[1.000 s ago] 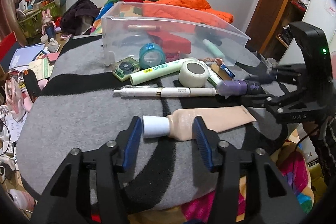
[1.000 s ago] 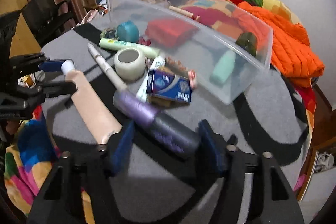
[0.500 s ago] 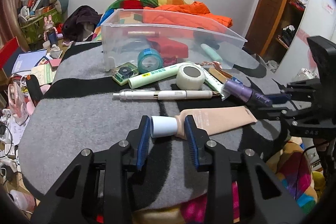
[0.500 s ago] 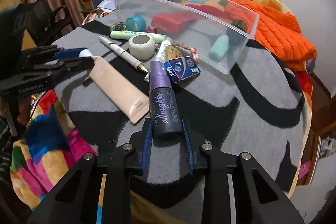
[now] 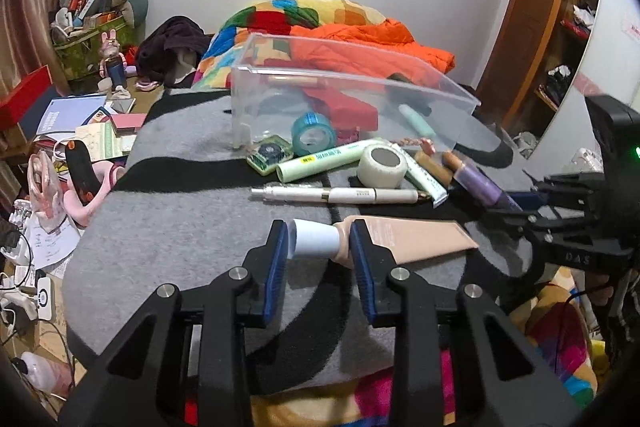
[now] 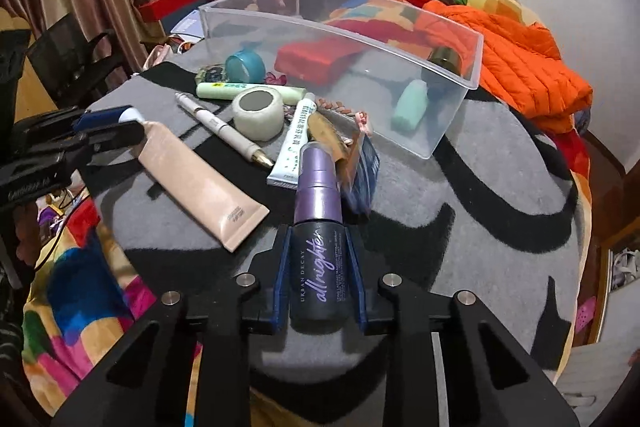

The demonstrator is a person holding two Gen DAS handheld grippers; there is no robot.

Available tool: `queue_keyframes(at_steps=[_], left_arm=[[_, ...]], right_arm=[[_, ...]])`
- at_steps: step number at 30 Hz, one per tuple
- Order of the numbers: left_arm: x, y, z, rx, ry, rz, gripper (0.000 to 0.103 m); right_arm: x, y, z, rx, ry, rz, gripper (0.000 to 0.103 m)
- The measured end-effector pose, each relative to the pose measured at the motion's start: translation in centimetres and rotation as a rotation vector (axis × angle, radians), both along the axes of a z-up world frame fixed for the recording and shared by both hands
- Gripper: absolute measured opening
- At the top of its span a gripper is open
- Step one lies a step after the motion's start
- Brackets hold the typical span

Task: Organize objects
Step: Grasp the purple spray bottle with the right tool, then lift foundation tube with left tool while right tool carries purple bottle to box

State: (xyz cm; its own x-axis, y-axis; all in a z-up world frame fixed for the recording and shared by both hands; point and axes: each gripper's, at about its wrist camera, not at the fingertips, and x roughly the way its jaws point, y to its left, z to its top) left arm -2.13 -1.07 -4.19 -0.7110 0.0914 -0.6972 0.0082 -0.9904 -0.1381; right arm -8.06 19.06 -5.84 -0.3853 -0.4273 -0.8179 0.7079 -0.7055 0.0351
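Surface: grey and black mat (image 5: 180, 227) over a table, cluttered bedroom behind.
Left gripper (image 5: 320, 247): blue pads pressed on the beige tube (image 5: 416, 239) at its neck, just behind the white cap (image 5: 314, 244); tube body lies on the mat.
Right gripper (image 6: 318, 263): pinching the dark spray bottle (image 6: 318, 267), purple top pointing away.
Near the bottle: blue carton (image 6: 366, 163) and white tube (image 6: 294, 143), touching its top end.
Further out: white pen (image 5: 340, 194), white tape roll (image 5: 382, 166), green tube (image 5: 328, 161), teal tape roll (image 5: 314, 133).
Clear bin (image 5: 320, 83): beyond the pile, holding a red pouch (image 6: 316, 57) and a mint bottle (image 6: 408, 105).
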Motion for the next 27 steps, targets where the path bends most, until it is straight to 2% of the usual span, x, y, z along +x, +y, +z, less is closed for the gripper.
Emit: queue_keyframes(at_steps=[8, 9, 10, 11, 15, 17, 18, 19, 20, 22, 24, 27], left_arm=[[-0.1, -0.8, 1.7, 0.016, 0.046, 0.016, 0.030], [-0.2, -0.9, 1.9, 0.017, 0.052, 0.019, 0.025], [-0.3, -0.9, 2.1, 0.019, 0.056, 0.016, 0.005], [-0.6, -0.9, 2.2, 0.021, 0.051, 0.012, 0.003], [-1.4, -1.3, 2.2, 0.045, 0.037, 0.004, 0.003], [-1.3, -1.2, 2.0, 0.061, 0.018, -0.012, 0.005], [-1.2, -1.2, 1.9, 0.082, 0.007, -0.024, 0.011], [-1.1, -1.2, 1.6, 0.098, -0.010, -0.036, 0.023], [-0.9, -0.9, 1.3, 0.097, -0.027, -0.043, 0.030], [-0.6, -0.5, 0.6, 0.070, -0.037, -0.043, 0.054], [-0.5, 0.0, -0.1, 0.054, -0.051, -0.061, 0.057], [-1.0, 0.7, -1.3, 0.047, -0.073, -0.111, 0.057]], right_arm=[[0.7, 1.6, 2.6, -0.078, 0.048, -0.059, 0.023], [0.6, 1.7, 2.9, -0.085, 0.055, -0.065, 0.023], [0.5, 1.9, 3.2, -0.091, 0.065, -0.071, 0.023], [0.5, 1.9, 3.5, -0.096, 0.074, -0.077, 0.023], [0.4, 1.8, 4.1, -0.113, 0.084, -0.080, 0.023], [0.5, 1.7, 4.1, -0.107, 0.091, -0.087, 0.023], [0.5, 1.6, 4.1, -0.107, 0.092, -0.088, 0.023], [0.4, 1.6, 4.0, -0.109, 0.092, -0.089, 0.023], [0.4, 1.5, 4.0, -0.110, 0.091, -0.090, 0.023], [0.2, 1.4, 4.0, -0.109, 0.093, -0.094, 0.023], [0.1, 1.4, 4.0, -0.117, 0.090, -0.094, 0.023], [0.0, 1.2, 3.9, -0.126, 0.087, -0.094, 0.023]])
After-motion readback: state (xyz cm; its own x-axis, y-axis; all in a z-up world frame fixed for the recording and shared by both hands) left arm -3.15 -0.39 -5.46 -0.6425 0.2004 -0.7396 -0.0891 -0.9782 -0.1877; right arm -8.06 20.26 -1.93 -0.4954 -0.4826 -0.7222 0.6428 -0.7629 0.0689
